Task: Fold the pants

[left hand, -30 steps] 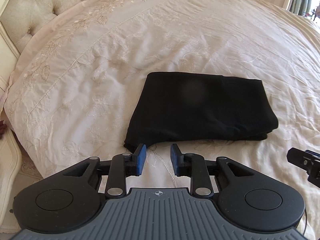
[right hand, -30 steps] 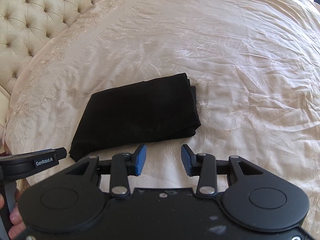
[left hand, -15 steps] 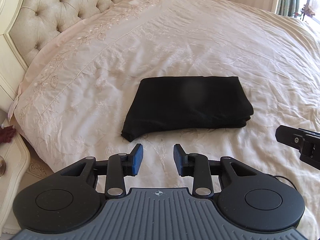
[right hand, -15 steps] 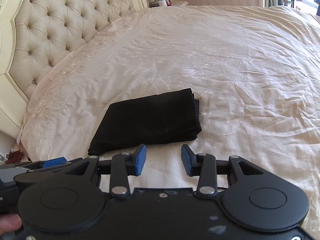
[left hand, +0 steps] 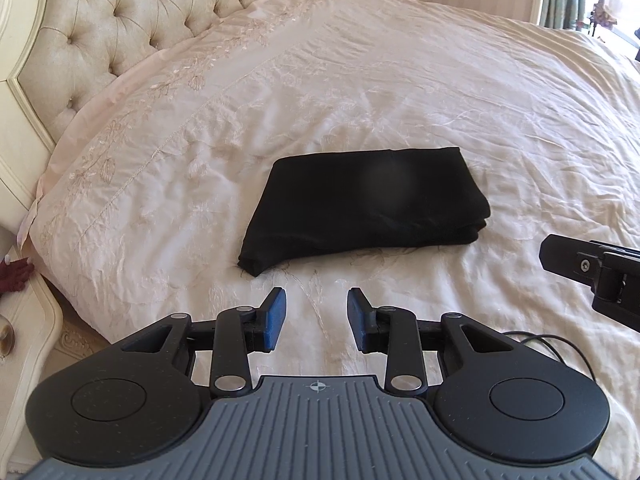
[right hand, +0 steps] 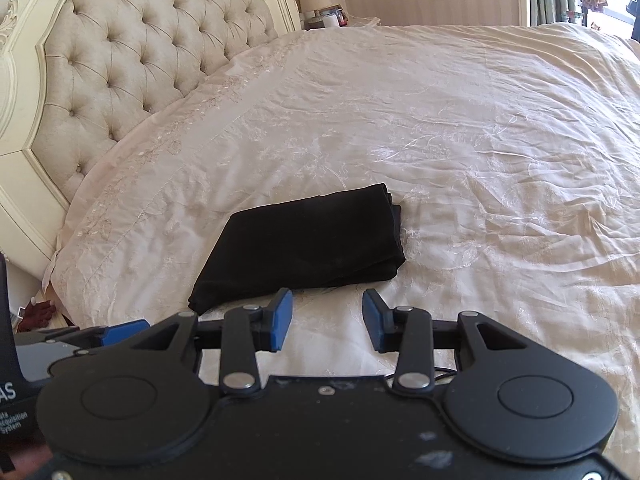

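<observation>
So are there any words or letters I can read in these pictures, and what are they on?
"AS": the end of a cut-off word on the black box at the left edge of the right claw's view.
"...ata", "...cquisition", "System": small white print below it on the same box, cut off at the frame edge.
No words show on the pants, the bed cover or the headboard.

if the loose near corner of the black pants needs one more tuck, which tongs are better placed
Left, probably. The pants' loose corner lies just ahead of the open left tongs; the right tongs face the tidier right half.

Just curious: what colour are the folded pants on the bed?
Plain black pants, clearest in the left wrist view.
</observation>
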The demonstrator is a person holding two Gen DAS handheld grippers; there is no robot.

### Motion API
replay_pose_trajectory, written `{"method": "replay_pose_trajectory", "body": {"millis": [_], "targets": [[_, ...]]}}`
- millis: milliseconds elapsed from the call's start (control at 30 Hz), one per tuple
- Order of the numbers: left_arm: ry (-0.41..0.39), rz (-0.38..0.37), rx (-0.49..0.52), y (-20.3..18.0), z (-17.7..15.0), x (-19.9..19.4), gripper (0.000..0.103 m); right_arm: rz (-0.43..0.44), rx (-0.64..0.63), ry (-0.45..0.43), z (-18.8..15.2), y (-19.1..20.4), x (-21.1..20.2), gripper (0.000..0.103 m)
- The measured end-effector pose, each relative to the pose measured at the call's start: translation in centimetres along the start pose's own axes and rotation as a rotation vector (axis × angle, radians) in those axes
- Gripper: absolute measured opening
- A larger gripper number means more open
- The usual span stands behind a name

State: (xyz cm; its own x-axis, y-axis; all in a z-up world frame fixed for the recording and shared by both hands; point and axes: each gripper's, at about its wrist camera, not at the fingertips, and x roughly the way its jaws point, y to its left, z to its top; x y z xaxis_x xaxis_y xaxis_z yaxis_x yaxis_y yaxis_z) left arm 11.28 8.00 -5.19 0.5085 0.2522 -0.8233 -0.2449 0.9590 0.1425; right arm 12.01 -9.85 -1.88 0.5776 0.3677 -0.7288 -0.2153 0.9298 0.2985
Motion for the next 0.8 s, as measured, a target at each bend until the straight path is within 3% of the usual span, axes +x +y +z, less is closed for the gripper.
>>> {"method": "replay_pose_trajectory", "body": {"millis": [800], "targets": [[-0.016,0.01,0.019,-0.38,-0.59,-0.49,0.033,0.017,-0.011,-0.011,-0.49,0.56,-0.74,0.042]]}}
